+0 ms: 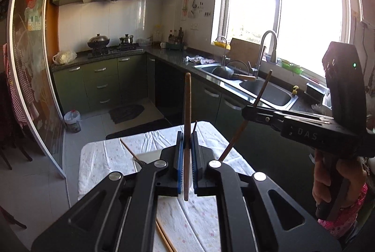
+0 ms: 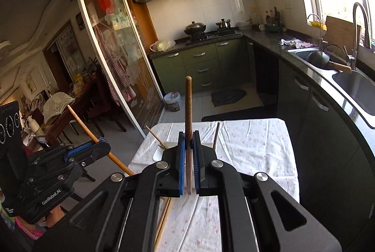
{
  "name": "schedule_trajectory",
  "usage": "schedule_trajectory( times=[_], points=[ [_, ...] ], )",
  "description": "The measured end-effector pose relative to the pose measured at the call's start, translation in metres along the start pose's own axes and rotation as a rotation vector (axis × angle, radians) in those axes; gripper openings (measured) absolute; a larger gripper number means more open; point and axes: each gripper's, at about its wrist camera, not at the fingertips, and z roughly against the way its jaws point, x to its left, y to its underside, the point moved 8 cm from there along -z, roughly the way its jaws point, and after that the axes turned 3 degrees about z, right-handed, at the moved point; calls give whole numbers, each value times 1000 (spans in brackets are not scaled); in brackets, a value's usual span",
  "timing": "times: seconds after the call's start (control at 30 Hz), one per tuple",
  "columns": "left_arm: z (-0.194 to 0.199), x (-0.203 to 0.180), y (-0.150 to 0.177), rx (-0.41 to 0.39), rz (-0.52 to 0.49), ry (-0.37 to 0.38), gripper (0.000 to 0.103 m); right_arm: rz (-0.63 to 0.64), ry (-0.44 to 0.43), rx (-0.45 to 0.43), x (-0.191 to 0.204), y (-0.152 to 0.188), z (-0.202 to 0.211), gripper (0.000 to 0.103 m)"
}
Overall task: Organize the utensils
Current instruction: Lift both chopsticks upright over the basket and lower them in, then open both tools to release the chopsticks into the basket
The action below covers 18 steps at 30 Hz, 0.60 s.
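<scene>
We hold both grippers above the table [image 2: 255, 146], which is draped in a white flowered cloth; its far edge faces open floor, with the green cabinets beyond and the counter with its sink [image 2: 356, 85] running along the table's right side. A glass sliding door [image 2: 112, 45] stands to the table's left. The left gripper [image 1: 186, 146] has its blue pads clamped on one brown chopstick [image 1: 187, 111], held upright over the table. The right gripper [image 2: 189, 146] pinches a second chopstick [image 2: 188, 106] the same way. We count two chopsticks in the grippers. More lie on the table: one slanting beside a white tray [image 2: 159, 152] near the far edge, one dark stick [image 2: 216, 134] just right of it, and two light ones [image 1: 164, 238] at the near edge.
</scene>
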Motion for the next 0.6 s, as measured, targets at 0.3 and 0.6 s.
schedule_trajectory(
  times=[0.3,0.6],
  points=[
    [-30,22,-56,-82,29,-67,6,25,60,-21,-6,-32,-52,7],
    [-124,62,9,136,62,-132,6,94,99,149,-16,27,-140,7]
  ],
)
